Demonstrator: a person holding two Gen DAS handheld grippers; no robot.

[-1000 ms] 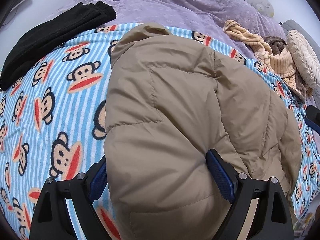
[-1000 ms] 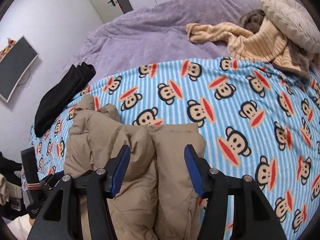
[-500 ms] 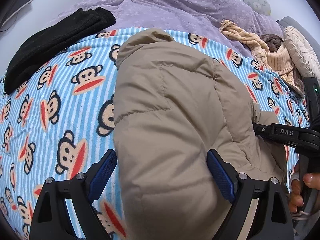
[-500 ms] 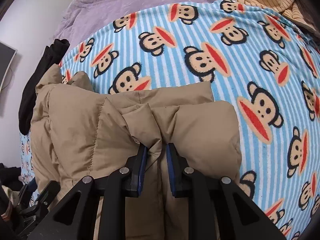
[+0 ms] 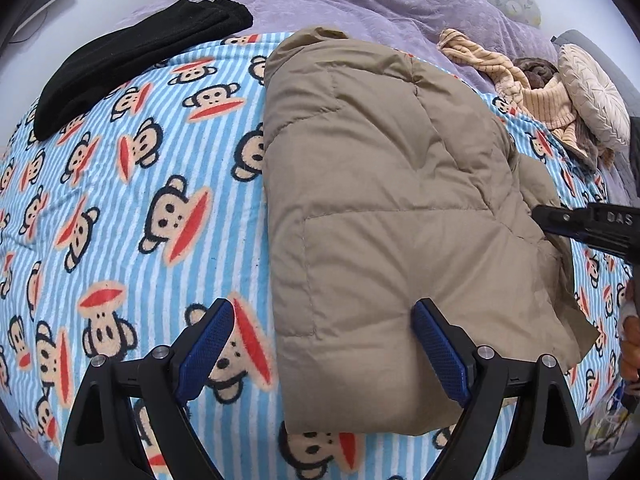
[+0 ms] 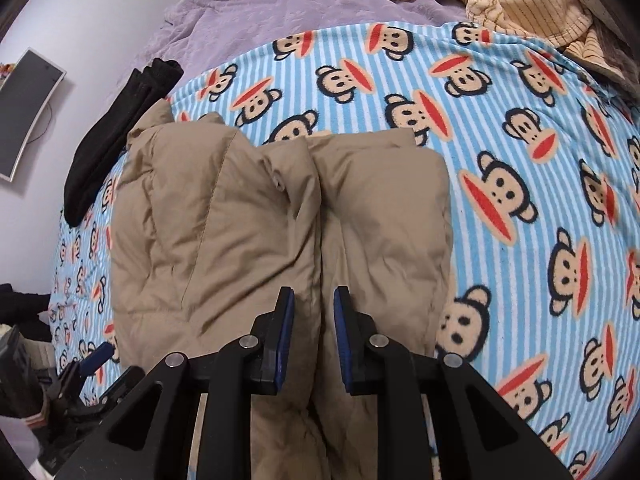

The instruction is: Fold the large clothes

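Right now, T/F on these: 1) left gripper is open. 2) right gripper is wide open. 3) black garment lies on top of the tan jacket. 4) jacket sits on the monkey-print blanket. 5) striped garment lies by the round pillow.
1) True: the left gripper is open, its fingers straddling the near edge of the tan puffer jacket.
2) False: the right gripper is nearly shut, pinching a jacket fold.
3) False: the black garment lies apart, beside the jacket.
4) True: it rests on the monkey-print blanket.
5) True: the striped garment lies beside the round pillow.
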